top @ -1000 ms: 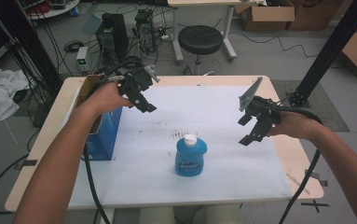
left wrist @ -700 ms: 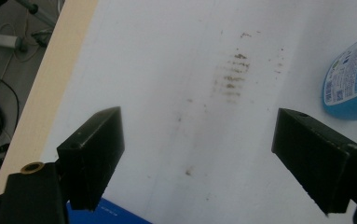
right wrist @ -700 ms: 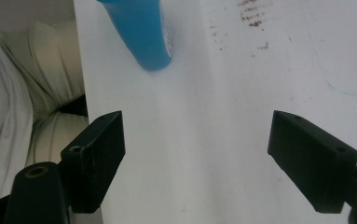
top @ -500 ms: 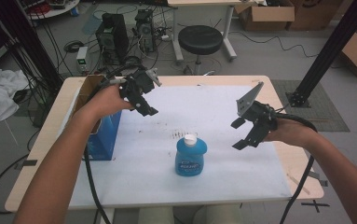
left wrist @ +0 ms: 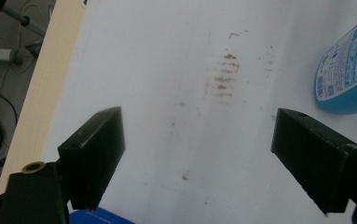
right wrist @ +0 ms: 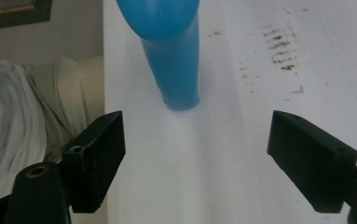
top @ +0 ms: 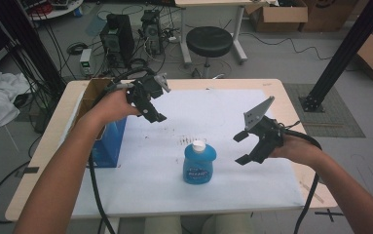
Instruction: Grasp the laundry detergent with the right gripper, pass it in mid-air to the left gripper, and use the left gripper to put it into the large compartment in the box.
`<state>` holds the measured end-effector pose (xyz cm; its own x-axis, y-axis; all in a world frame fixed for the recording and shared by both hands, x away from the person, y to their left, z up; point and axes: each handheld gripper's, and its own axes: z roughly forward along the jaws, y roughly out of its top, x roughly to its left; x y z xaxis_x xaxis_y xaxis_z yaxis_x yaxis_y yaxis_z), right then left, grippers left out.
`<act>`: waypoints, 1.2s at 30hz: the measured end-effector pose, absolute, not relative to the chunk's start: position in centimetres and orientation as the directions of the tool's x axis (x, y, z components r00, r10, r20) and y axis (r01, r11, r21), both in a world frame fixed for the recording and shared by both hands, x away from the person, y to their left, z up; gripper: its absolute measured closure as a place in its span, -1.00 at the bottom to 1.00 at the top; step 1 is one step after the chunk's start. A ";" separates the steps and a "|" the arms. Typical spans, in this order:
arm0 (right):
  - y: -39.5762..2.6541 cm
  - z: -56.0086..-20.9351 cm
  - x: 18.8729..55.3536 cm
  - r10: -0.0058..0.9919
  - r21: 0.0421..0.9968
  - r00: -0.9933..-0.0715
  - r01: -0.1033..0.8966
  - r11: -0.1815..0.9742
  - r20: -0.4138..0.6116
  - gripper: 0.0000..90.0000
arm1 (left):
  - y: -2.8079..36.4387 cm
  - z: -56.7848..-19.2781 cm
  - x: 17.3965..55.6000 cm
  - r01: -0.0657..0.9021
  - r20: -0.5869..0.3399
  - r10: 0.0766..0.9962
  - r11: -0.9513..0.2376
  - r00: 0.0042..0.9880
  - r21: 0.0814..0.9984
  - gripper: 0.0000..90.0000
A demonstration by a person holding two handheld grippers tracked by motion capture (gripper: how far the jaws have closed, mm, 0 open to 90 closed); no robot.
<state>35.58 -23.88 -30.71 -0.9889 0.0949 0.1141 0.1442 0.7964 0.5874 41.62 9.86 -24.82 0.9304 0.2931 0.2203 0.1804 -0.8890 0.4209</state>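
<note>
Scene: a person sits at a table [top: 47, 161] covered with a white sheet, a claw in each hand.
Bottle: a blue bottle [top: 199, 164] with a white cap stands upright near the middle of the sheet, towards the person's edge.
Right claw: the right claw [top: 242, 147] hangs just to the right of the bottle, apart from it, jaws spread wide and empty.
Right claw's own view: the bottle's base [right wrist: 176, 70] sits ahead and left of centre, not between the jaws.
Left claw: the left claw [top: 151, 108] hovers well apart from the bottle, over the far left of the sheet, jaws wide and empty.
Box: a blue box [top: 110, 141] stands at the left edge, beside the left forearm.
Step in hand: likely the reach to grasp the bottle.
Doing it well: swing the right claw to centre the bottle between the jaws, come in level at the body below the shoulder, and close gently so the upright bottle is not tipped.
</note>
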 end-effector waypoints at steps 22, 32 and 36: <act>-22.3 -33.8 34.4 0.065 0.661 -0.991 0.129 0.740 0.120 -0.58 | 9.3 -25.3 41.2 0.118 0.234 0.226 -0.909 0.946 0.399 -0.59; -21.5 -35.2 34.1 0.050 0.690 -0.992 0.119 0.714 0.120 -0.59 | 9.2 -25.3 41.2 0.119 0.236 0.226 -0.911 0.945 0.396 -0.59; -21.3 -35.4 34.1 0.051 0.698 -0.991 0.122 0.705 0.122 -0.59 | 9.2 -25.3 41.2 0.120 0.236 0.228 -0.909 0.944 0.399 -0.59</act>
<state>34.12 -21.34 -35.45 -0.9912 0.0512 0.1220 0.1224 0.7052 0.6984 41.24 9.24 -25.35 0.9444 0.2284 0.2364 0.1200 -0.9091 0.3988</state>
